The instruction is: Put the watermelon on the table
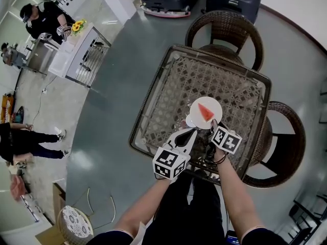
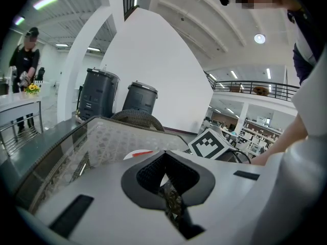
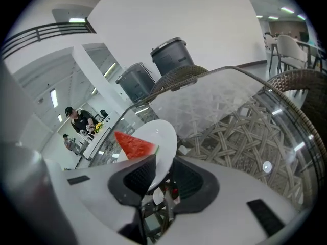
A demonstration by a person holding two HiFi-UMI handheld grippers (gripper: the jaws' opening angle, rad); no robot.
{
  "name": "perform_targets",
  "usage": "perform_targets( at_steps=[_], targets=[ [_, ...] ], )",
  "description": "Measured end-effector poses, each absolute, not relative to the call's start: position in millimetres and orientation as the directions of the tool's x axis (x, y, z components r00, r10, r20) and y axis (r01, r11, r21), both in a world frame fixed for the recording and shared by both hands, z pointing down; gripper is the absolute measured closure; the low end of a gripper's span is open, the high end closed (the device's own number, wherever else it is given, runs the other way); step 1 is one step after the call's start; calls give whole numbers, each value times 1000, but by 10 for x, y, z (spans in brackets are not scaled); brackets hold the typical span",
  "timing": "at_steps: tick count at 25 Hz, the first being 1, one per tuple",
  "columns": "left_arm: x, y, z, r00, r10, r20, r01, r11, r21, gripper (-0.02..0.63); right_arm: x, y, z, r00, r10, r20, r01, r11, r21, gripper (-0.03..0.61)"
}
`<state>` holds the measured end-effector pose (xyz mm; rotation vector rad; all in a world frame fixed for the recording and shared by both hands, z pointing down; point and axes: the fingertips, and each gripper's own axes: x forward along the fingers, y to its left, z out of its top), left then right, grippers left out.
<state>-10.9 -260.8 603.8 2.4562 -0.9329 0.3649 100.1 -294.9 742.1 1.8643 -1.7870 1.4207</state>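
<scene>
Plate: a round white plate [image 1: 214, 104] rests on the glass top, towards the side nearest the person, and it carries the fruit.
Watermelon: a red triangular watermelon slice [image 1: 205, 112] with a thin green rind lies on the plate. The right gripper view shows it just beyond the jaws [image 3: 134, 144].
Table: a square glass-topped table [image 1: 168, 80] with brown woven wicker under the glass. The rest of the top is bare.
Right gripper: the right gripper [image 1: 213, 127] angles down at the plate's near rim. Its jaws are spread with the edge of the plate [image 3: 162, 137] between them, and they do not pinch it.
Left gripper: the left gripper [image 1: 192, 132] lies low over the near part of the table, just left of the plate. Its jaws are pressed together at the tips with nothing in them [image 2: 163, 155].
Arms: both forearms reach forward from the bottom of the head view, close together.
Edges: the table's near rim lies under the two grippers.
Chairs: one brown wicker chair [image 1: 225, 29] stands at the far side and another [image 1: 287, 142] at the right side, both tucked against the table.
Open room: grey floor lies to the left of the table.
Background: two dark grey bins [image 3: 171, 57] stand by the white wall.
</scene>
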Motion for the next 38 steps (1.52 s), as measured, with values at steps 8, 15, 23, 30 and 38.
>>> perform_targets(
  at_steps=[8,15,23,30,38],
  targets=[
    [-121,-2624,6028,731,-549,404,-678,-647,347,609,971,-2946,7435,-139,-657,741,-922,-188,-340,465],
    [-112,-2612,6039,735,-547,400,-675,-647,355,609,1069,-2913,7410,-90,-653,752,-960,-144,-239,453],
    [-21,-2643,5953,746,-538,392,-662,-663,349,609,1215,-2971,6950,-128,-732,669,-945,-115,-306,454],
    [70,-2692,5731,758,-540,366,-647,-690,324,609,1175,-3043,6170,-199,-836,511,-954,46,-295,574],
    [75,-2638,5362,772,-539,337,-630,-719,293,609,954,-2908,5459,-281,-880,383,-945,185,-269,575]
  ],
)
